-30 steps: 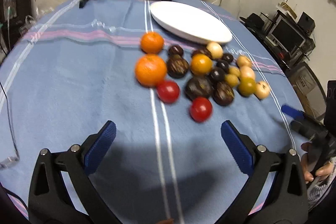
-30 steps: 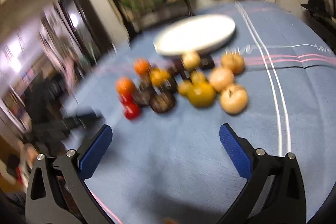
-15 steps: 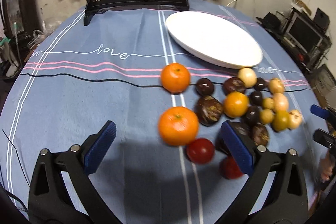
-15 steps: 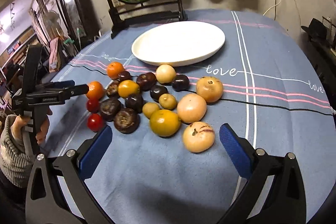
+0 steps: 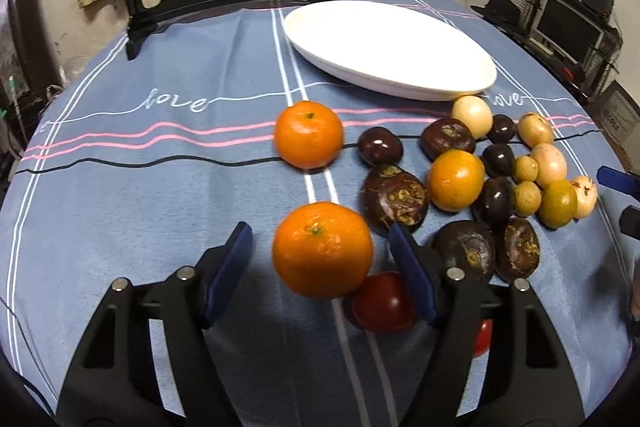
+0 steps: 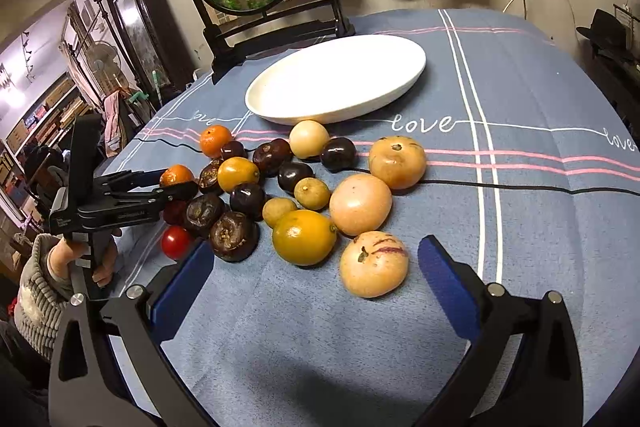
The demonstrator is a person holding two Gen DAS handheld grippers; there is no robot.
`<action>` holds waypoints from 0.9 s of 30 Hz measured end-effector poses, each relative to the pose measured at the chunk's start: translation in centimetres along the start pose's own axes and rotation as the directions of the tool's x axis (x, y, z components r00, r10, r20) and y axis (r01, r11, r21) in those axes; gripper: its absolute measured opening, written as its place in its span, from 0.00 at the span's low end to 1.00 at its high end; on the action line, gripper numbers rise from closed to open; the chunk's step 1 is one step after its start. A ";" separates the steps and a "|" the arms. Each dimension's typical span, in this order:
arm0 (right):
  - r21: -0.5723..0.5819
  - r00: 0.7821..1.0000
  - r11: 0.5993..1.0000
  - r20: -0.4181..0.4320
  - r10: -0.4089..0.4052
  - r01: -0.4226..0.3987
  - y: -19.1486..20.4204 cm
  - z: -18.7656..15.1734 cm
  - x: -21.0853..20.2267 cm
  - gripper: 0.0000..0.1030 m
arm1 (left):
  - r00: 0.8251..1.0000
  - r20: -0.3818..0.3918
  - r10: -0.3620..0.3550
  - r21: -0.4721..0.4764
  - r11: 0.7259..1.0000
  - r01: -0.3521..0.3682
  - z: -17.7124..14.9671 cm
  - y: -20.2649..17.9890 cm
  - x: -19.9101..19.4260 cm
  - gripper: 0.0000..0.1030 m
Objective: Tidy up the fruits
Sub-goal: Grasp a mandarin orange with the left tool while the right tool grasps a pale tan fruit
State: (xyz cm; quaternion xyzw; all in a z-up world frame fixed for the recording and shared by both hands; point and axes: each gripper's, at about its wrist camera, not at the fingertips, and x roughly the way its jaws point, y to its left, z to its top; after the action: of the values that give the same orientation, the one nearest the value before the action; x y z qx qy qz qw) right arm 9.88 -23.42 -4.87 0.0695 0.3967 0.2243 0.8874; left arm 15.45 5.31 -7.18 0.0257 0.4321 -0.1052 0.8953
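My white plate (image 5: pixel 472 67), upper right, holds nothing; every fruit sits on the surface (image 5: pixel 140 211). My left tongs (image 5: pixel 320 251) are closing around an orange (image 5: pixel 322 249), not yet touching; my right tongs (image 6: pixel 316 267) gape.

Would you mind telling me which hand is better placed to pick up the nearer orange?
The left. The left gripper already straddles the nearer orange, jaws closing around it; the right gripper hangs open by the pale fruit.

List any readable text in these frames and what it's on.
"love": white script on the blue tablecloth, seen at, again left of the white plate and, cut off, at the right edge.
Small white print on the left gripper body: too small to read.
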 end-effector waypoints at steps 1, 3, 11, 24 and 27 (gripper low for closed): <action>0.000 1.000 1.000 -0.005 -0.009 0.009 0.0 0.0 0.2 0.99 | 1.000 0.001 -0.003 0.003 1.000 0.003 0.0 0.0 0.0 0.67; 0.002 1.000 1.000 -0.015 -0.020 0.020 -0.1 -0.1 0.4 0.99 | 1.000 0.002 -0.010 0.002 1.000 0.010 -0.1 -0.1 0.0 0.65; 0.024 0.998 0.999 -0.064 -0.025 0.026 -0.8 -0.6 1.6 0.84 | 0.996 -0.016 -0.083 -0.053 0.995 0.082 -0.5 0.3 0.1 0.59; 0.092 0.998 0.996 -0.061 -0.001 0.007 -2.5 -0.7 1.6 0.54 | 0.997 0.004 -0.074 -0.079 0.994 0.074 -0.8 0.8 -0.6 0.52; 0.134 0.997 0.991 -0.067 0.025 -0.016 -3.2 -0.7 1.6 0.52 | 0.997 0.006 -0.074 -0.103 0.992 0.074 -0.9 1.4 -0.8 0.46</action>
State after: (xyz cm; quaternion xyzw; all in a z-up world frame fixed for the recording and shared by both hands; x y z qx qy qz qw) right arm 11.35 -25.54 -7.41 0.1252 0.4403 0.2086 0.8643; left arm 14.61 6.96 -7.17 -0.0368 0.4368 -0.1161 0.8913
